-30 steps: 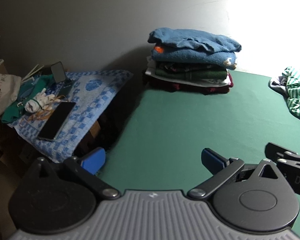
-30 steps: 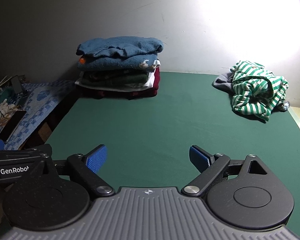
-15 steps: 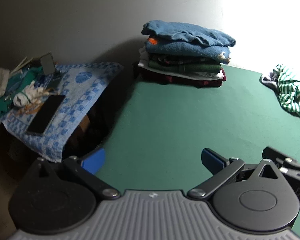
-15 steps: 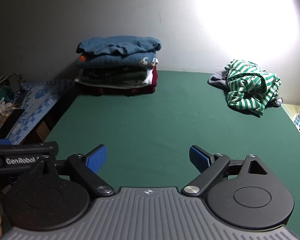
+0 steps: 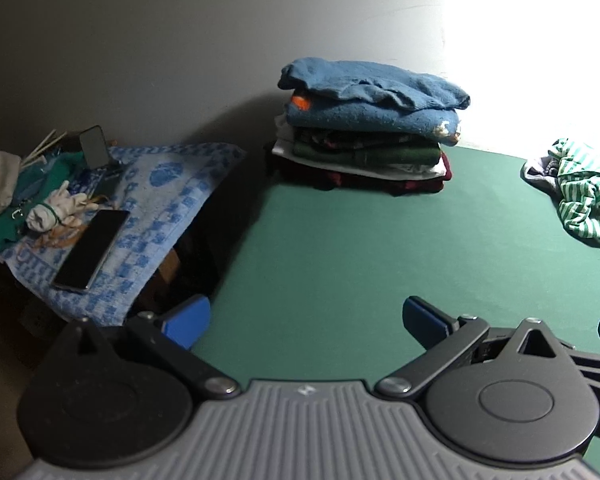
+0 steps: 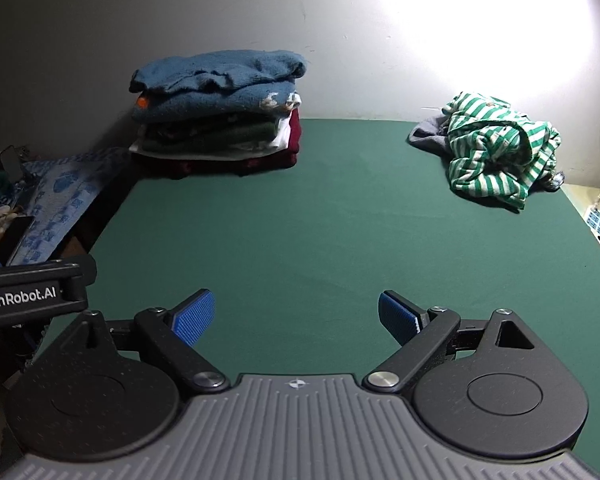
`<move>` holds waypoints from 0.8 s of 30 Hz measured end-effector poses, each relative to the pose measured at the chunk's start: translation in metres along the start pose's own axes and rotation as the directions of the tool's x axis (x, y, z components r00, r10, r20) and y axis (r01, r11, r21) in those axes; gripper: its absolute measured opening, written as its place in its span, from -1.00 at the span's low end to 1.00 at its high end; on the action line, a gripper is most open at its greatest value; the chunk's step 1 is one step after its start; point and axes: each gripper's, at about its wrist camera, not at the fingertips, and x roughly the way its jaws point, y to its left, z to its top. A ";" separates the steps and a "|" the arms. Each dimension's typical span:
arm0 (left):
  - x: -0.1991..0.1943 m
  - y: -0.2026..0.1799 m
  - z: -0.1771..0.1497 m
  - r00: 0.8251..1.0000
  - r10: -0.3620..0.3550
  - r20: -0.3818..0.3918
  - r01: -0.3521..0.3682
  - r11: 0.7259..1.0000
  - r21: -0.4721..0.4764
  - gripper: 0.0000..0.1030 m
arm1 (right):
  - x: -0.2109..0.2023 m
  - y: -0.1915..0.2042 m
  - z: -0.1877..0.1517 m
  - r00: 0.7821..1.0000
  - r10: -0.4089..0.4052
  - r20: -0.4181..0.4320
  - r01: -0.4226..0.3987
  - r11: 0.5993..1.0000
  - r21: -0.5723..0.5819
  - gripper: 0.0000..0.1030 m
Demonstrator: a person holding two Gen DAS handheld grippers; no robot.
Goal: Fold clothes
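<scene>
Clothes: folded stack (image 6: 220, 120) at bench (image 6: 320, 232) far left, striped shirt (image 6: 496, 156) crumpled far right | left tool (image 5: 306, 318) wide open, empty | right tool (image 6: 296, 316) wide open, empty

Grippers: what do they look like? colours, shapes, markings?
Both match: ribbed grey housing at the base, two round black discs, black linkage bars with silver pivot screws, blue textured pads on the fingers. The right gripper carries a small compass-like emblem on the grey part. The left gripper shows white "GenRobot.AI" lettering on its black side, seen from the right wrist view.
</scene>
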 end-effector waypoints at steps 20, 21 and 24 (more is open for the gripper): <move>0.007 -0.006 0.003 0.998 0.010 -0.057 -0.008 1.000 0.029 0.99 | -0.005 -0.004 0.004 1.000 -0.003 0.020 0.003 1.000 0.015 0.78; 0.006 -0.006 0.002 0.998 0.006 -0.057 -0.004 0.999 0.032 0.99 | -0.005 -0.006 0.004 1.000 0.000 0.020 -0.001 1.000 0.023 0.78; 0.004 -0.004 0.001 0.998 -0.016 -0.064 0.019 0.999 0.034 0.99 | -0.004 -0.008 0.001 1.000 -0.002 0.010 0.001 0.999 0.039 0.78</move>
